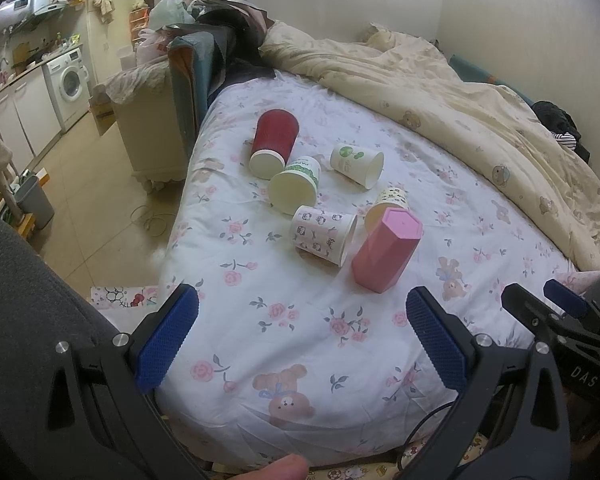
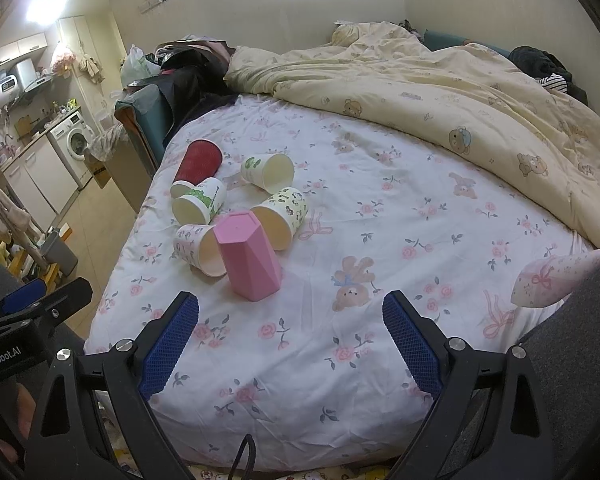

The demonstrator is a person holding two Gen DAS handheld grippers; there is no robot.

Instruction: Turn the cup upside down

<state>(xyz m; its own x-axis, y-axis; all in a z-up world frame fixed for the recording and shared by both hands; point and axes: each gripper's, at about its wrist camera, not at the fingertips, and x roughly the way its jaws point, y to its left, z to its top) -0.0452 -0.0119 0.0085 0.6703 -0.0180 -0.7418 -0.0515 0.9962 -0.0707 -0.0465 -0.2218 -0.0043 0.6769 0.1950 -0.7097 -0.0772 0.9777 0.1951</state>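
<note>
Cups all over the bed [image 1: 300,340], six of them bunched on the flowery sheet toward its left side. Pink faceted cup [image 1: 386,250] is the only one standing, and it's sitting mouth down with its flat base on top, nearest the person. Right behind it and touching it is a cartoon-print paper cup [image 1: 326,234] on its side, and a yellowish patterned cup [image 2: 282,216] lies just behind the pink one too. Further back there's a green-print cup [image 1: 296,186], a white cup with a green logo [image 1: 358,164], and a red ribbed cup [image 1: 274,142], all tipped over, the red one touching the green-print one.

Both grippers hang low over the near edge of the bed, well short of the cups. Left gripper [image 1: 302,338] has its blue pads spread wide with nothing between them, same deal with the right gripper [image 2: 290,340]. Cream duvet [image 1: 480,120] is piled along the far right side.
</note>
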